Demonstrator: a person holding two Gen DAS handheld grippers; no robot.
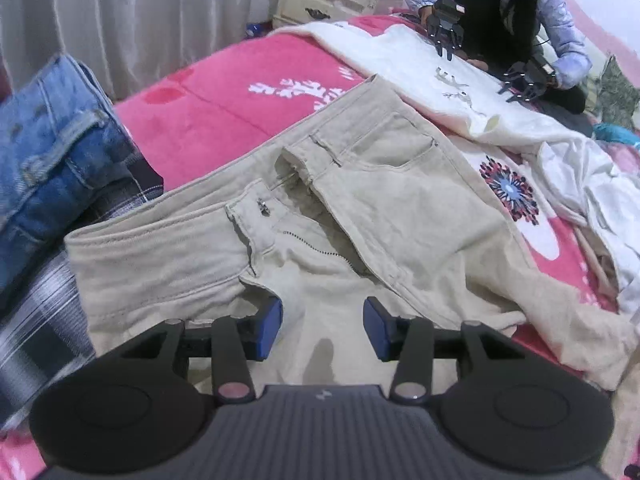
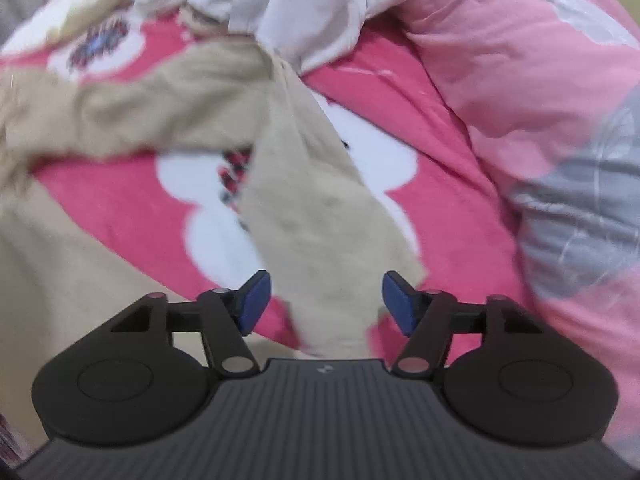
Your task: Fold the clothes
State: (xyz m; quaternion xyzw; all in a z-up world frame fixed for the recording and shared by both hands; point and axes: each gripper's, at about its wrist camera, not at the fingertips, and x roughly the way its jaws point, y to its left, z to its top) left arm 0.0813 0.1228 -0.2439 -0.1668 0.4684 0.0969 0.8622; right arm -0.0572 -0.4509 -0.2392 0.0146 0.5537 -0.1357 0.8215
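The bed (image 1: 224, 92) has a pink flowered blanket; beige trousers (image 1: 360, 200) lie ahead of the left jaws, folded jeans (image 1: 48, 152) to their left, white clothes (image 1: 580, 184) right.

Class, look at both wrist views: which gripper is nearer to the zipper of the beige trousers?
Left. The left gripper hovers open just below the zipper at the waistband. The right gripper is open over a trouser leg; no zipper shows there.
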